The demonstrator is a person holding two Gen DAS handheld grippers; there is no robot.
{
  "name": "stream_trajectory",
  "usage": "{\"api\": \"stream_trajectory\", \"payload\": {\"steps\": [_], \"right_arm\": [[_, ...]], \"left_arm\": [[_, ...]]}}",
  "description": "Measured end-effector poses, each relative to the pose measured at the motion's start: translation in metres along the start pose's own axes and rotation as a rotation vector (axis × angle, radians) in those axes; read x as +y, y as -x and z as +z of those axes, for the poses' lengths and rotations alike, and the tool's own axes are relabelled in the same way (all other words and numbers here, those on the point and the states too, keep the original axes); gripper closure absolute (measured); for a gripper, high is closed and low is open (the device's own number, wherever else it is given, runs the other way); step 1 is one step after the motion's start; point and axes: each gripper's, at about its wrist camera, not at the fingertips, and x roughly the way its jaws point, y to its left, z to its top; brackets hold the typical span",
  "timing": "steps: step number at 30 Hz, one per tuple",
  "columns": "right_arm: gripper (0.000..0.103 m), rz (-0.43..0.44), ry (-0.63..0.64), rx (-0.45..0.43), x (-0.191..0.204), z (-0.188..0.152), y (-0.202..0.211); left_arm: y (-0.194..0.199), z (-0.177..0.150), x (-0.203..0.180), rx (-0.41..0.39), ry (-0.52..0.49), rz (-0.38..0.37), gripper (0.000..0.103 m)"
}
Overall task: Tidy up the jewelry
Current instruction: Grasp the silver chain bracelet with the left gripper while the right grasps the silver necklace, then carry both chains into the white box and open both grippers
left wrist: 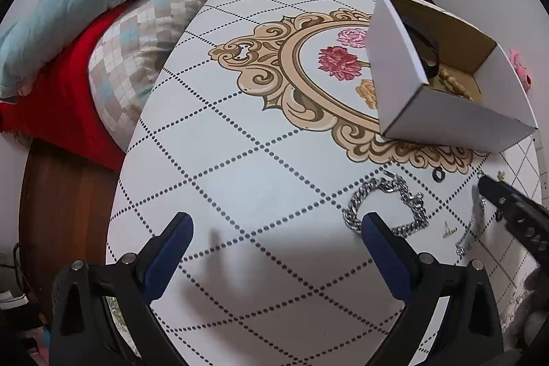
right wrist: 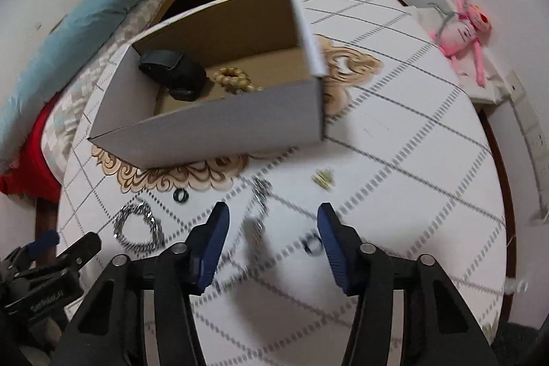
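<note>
At the bottom of each view both grippers stand apart with nothing clamped: the left gripper over bare table, the right gripper straddling a blurred thin chain. Just beyond lie a thick silver chain and a black ring. Farther up, the open cardboard box holds a black item and a beaded bracelet.

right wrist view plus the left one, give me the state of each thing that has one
white cardboard box: open, upright on table
black watch: inside box
gold beaded bracelet: inside box
thick silver chain bracelet: on table, outside box
small black ring: on table
thin silver chain: on table between right gripper's fingers, blurred
left gripper: open, empty
</note>
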Motion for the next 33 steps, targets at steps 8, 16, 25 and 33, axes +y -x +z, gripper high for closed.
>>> {"api": "stream_trajectory", "payload": {"steps": [8, 16, 25, 33], "right_arm": [[0.098, -0.093, 0.073, -0.014, 0.019, -0.002, -0.01], [0.098, -0.038, -0.044, -0.08, -0.014, -0.01, 0.031], [0.098, -0.02, -0.074, -0.089, -0.025, -0.015, 0.043], [0.103, 0.014, -0.081, -0.104, -0.022, -0.014, 0.055]], "left_arm": [[-0.005, 0.002, -0.008, 0.001, -0.036, -0.034, 0.005], [-0.011, 0.001, -0.022, 0.033, -0.069, -0.077, 0.011], [-0.02, 0.005, -0.046, 0.003, -0.169, -0.123, 0.063], [-0.012, 0.011, -0.051, 0.011, -0.167, -0.243, 0.097]]}}
